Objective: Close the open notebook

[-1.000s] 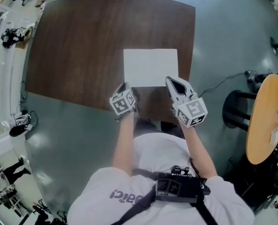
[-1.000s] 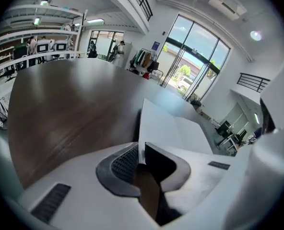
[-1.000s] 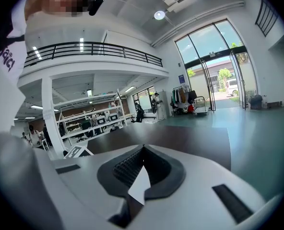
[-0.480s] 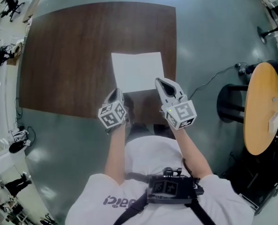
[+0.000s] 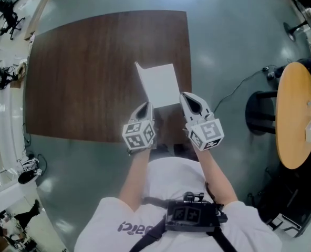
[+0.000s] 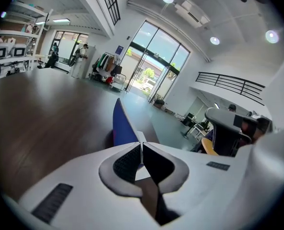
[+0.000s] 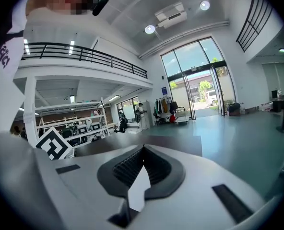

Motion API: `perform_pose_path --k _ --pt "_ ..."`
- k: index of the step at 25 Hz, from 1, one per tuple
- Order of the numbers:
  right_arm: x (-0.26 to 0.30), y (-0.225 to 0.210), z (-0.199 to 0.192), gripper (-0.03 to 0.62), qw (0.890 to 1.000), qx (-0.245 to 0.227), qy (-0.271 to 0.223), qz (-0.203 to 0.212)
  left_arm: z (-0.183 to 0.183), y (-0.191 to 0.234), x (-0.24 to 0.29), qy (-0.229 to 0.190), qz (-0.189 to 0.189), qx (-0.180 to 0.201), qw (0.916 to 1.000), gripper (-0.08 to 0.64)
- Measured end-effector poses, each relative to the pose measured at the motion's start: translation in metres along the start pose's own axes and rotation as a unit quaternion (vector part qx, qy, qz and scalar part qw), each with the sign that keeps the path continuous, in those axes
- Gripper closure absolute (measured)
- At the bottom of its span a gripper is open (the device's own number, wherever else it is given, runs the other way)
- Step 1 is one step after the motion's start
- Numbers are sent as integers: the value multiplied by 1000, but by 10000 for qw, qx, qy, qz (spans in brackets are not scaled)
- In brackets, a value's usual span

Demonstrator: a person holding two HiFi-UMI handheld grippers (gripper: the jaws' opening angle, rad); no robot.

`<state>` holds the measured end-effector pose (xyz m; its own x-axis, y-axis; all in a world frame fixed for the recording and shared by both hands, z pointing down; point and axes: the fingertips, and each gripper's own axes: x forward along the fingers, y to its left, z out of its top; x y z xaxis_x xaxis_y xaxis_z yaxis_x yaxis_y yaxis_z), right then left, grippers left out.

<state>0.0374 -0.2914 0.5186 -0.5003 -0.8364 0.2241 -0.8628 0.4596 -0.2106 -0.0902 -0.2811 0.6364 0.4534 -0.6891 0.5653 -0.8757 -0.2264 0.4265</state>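
I am working on the open notebook with white pages and a blue cover (image 5: 161, 85). It lies on the dark brown wooden table (image 5: 87, 72), close to the right edge and toward the near right corner.

My left gripper (image 5: 144, 108) is at the notebook's near left corner. Its jaws have just been closing and now pinch the thin edge of the left leaf, which shows as a pale line between the pads in the left gripper view. I grip at the outer corner because the leaf has to swing over the spine, and that corner gives the most leverage. The leaf is tilted up off the table, so the head view shows the left half foreshortened. The blue cover (image 6: 124, 126) rises just beyond the jaws.

My right gripper (image 5: 188, 98) sits at the notebook's near right corner with its jaws together. I see nothing clamped in them; only white page shows through the gap behind the tips. I judge it is placed there to steady the right half, so the book does not slide toward the table's right edge.

The closing looks under way, since the leaf is up but not over. Next I should clear the right gripper, then carry the leaf in an arc to the right and lay it flat.
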Motion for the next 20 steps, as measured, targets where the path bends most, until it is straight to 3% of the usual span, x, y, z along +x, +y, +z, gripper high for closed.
perform_pose_path --k 4,8,14,20 --pt "-26 -28 0 592 9995 93 -21 -298 -15 -43 26 279 -395 223 9986 537" --pt "-33 -40 -4 592 9974 305 -78 -647 -23 -56 47 575 -631 465 9953 538" --pt "-51 -62 -15 592 9932 587 -103 -999 -56 -71 94 1109 -679 844 9879 538" --pt "-63 -76 -18 592 9906 725 -167 -1146 -87 -71 125 1607 -574 961 9806 538"
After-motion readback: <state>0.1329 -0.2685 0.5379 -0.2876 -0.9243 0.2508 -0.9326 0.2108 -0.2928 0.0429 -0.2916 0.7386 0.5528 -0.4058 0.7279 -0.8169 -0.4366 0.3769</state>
